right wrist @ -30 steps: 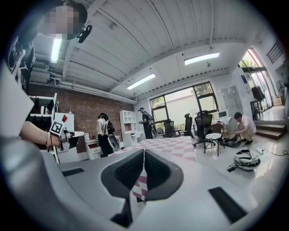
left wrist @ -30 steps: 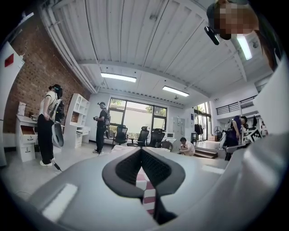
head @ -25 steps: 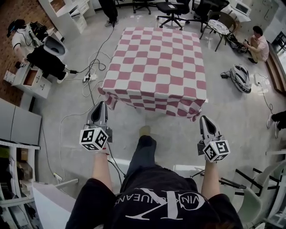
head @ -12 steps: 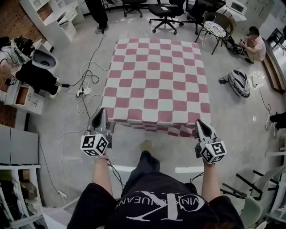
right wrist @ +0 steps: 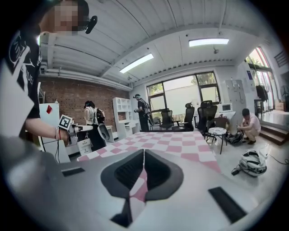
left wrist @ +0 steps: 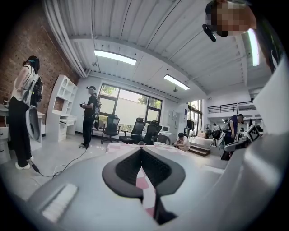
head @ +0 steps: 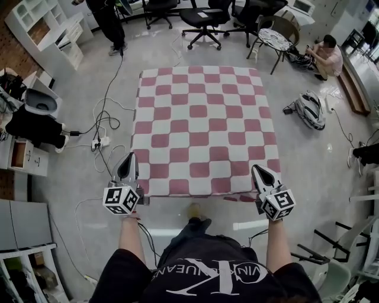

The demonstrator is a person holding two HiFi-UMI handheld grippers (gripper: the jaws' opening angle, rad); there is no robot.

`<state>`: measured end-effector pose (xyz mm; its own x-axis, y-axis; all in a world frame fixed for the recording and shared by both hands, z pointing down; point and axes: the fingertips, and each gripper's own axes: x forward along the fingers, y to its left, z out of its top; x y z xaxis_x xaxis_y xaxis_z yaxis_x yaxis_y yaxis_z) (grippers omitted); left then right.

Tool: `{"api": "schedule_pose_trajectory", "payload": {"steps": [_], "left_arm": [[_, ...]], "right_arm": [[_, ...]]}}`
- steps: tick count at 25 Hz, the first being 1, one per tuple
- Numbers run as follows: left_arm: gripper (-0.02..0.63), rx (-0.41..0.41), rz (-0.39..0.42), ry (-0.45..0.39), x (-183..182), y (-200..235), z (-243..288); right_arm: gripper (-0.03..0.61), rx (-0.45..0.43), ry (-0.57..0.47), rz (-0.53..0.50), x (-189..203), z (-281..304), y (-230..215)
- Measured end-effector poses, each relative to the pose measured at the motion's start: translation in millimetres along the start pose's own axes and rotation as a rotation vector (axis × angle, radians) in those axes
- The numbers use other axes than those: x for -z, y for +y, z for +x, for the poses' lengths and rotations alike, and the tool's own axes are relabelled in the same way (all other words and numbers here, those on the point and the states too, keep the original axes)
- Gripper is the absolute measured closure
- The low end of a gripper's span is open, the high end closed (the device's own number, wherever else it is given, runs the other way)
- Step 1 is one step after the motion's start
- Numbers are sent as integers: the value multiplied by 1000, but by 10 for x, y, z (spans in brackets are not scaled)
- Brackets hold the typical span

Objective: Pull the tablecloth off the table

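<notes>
2 tablecloth [head: 204,127] corners, in left gripper [head: 129,158], right gripper [head: 256,170], rest seemingly flat

A pink-and-white checked tablecloth [head: 204,127] lies spread flat over the table, hiding its top. On the grey floor [head: 331,177] around it, a power strip [head: 99,142] with cables lies at nine o'clock, a white helmet [head: 310,110] at three, and office chairs [head: 204,18] stand at twelve.
</notes>
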<state>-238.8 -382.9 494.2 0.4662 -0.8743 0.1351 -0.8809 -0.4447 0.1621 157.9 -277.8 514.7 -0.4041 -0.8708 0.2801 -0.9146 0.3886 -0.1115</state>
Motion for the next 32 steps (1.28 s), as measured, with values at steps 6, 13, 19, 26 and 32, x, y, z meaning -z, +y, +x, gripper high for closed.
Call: {"api": "schedule_pose_trajectory", "payload": {"steps": [6, 13, 19, 26, 32], "left_arm": [[623, 56, 24, 35, 37, 17, 407], [623, 30, -10, 66, 195, 51, 591], [623, -26, -33, 53, 134, 173, 802], [623, -50, -36, 43, 84, 84, 1186], [623, -39, -24, 48, 46, -34, 1491]], "right_arm": [[568, -47, 111, -106, 13, 248, -116], [567, -92, 282, -227, 210, 494, -538], [566, -178, 411, -302, 276, 838, -1044], [566, -267, 543, -353, 408, 1207, -1523], [554, -350, 641, -460, 492, 1491, -1768]]}}
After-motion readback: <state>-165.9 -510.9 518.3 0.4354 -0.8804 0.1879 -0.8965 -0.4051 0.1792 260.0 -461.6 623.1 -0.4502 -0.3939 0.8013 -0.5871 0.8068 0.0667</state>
